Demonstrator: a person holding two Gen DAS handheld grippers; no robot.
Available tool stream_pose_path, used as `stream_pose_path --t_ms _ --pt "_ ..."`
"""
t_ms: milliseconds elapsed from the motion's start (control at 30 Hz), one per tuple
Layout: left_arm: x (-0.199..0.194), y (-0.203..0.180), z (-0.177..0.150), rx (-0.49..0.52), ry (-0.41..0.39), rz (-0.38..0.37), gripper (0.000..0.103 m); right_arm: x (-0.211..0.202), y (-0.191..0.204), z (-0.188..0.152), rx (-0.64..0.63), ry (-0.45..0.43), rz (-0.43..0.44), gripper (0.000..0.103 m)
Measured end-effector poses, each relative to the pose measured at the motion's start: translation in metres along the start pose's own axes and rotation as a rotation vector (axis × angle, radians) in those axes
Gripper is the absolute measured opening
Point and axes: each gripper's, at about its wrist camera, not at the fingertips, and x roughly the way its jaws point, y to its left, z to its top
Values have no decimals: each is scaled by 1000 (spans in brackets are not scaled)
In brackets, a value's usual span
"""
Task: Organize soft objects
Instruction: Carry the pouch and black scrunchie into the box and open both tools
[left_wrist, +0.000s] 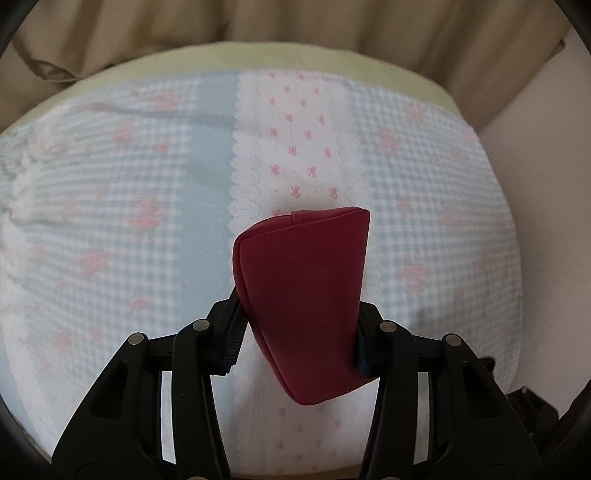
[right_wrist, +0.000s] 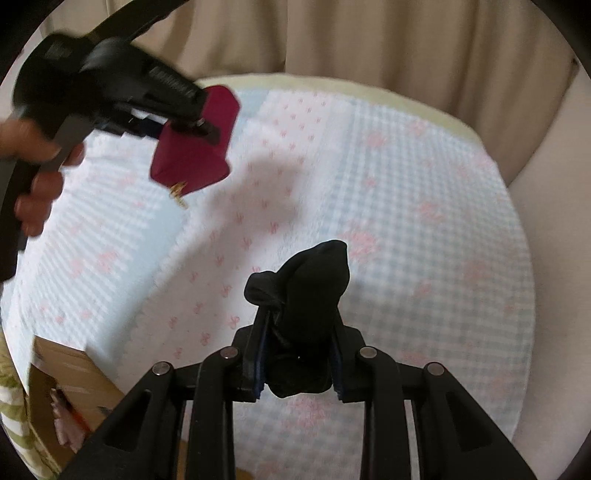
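near the right wrist camera, the right gripper (right_wrist: 297, 365) has its jaws clamped on a bunched black cloth item (right_wrist: 306, 291), lifted above a blue-and-white checked bedspread (right_wrist: 424, 221). at lower left, a cardboard box (right_wrist: 70, 387) holds something pink. farther off, the left gripper (left_wrist: 297, 343) grips a dark red pouch (left_wrist: 306, 295) in the air.

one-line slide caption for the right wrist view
Right gripper holds a black soft item above the quilt; left gripper lifts a magenta pouch.
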Motion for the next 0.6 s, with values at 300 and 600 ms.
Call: stream_pose_path --t_ms 300,600 --pt "-113 1 -49 -30 -104 0 43 -92 13 9 -10 -106 -18 26" --pt "-205 12 -132 -40 -187 4 43 -177 33 -1 0 -187 -13 26"
